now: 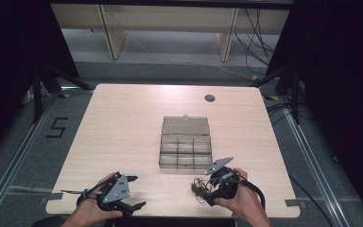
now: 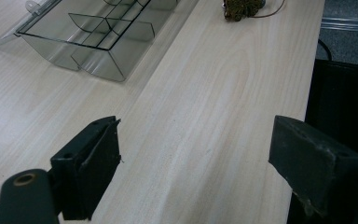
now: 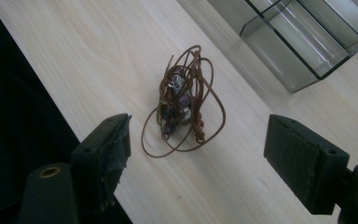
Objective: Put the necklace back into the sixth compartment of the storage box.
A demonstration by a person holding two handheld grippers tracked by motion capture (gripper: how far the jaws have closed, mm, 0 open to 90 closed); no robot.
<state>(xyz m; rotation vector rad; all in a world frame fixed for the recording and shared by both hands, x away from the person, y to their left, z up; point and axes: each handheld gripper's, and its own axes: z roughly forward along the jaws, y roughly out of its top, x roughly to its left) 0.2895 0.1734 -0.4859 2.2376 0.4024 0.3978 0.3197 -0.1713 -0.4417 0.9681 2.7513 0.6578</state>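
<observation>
Two grippers, right gripper (image 3: 196, 154) jaws apart, over necklace (image 3: 182, 107)

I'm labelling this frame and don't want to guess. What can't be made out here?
- Corded bead bundle: too tangled to count beads in the right gripper view; cut by the top edge in the left gripper view.
- Clear organizer box: too small in the high view to tell whether its compartments hold anything.
- Right gripper: jaw tips hidden by its own body in the high view.
</observation>
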